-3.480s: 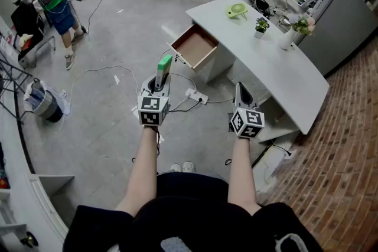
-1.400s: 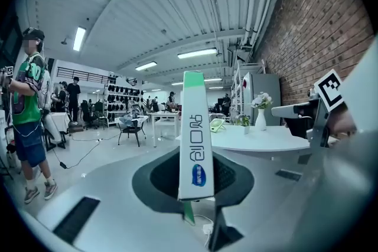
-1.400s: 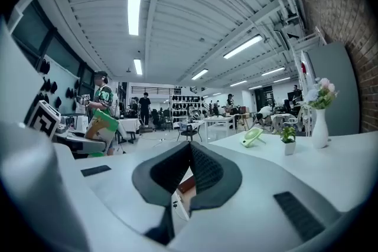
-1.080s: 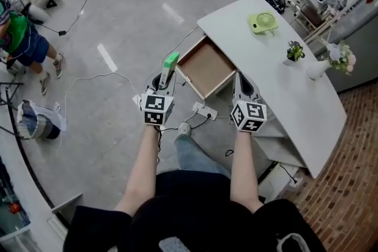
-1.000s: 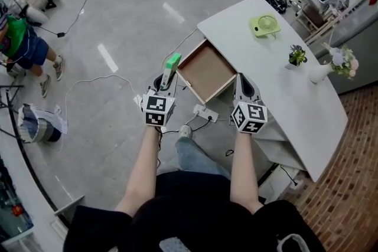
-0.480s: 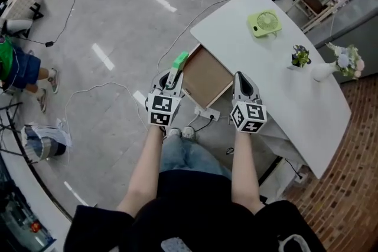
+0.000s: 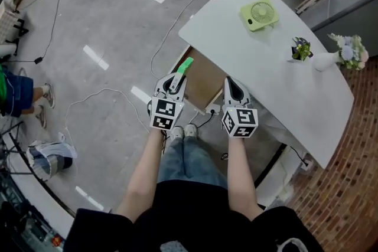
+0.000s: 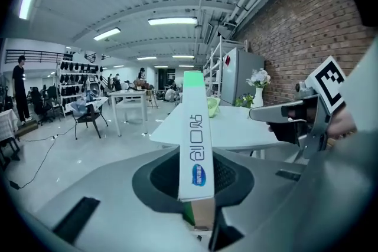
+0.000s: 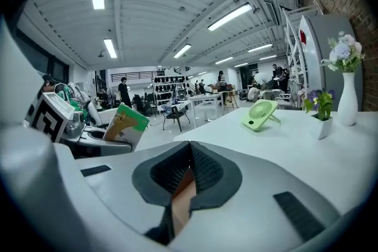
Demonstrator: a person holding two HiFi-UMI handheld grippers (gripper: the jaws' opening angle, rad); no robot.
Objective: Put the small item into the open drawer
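Note:
My left gripper (image 7: 176, 81) is shut on a slim white box with a green end (image 7: 185, 64). In the left gripper view the box (image 8: 194, 147) stands up between the pads, its lettering facing the camera. Its green tip hangs over the left edge of the open drawer (image 7: 204, 81), which sticks out from the white desk (image 7: 260, 68) with its brown inside bare. My right gripper (image 7: 229, 90) hovers over the drawer's right front, its jaws (image 9: 190, 153) shut on nothing. The right gripper view shows the held box (image 9: 125, 123) off to the left.
On the desk stand a green fan (image 7: 258, 13), a small potted plant (image 7: 301, 48) and a white vase of flowers (image 7: 345, 56). A power strip (image 7: 211, 109) and cables lie on the floor under the drawer. A person (image 7: 18, 91) stands at the far left.
The desk and drawer have come closer. Both grippers have moved forward until they hang over the drawer's front, the box still held in the left one.

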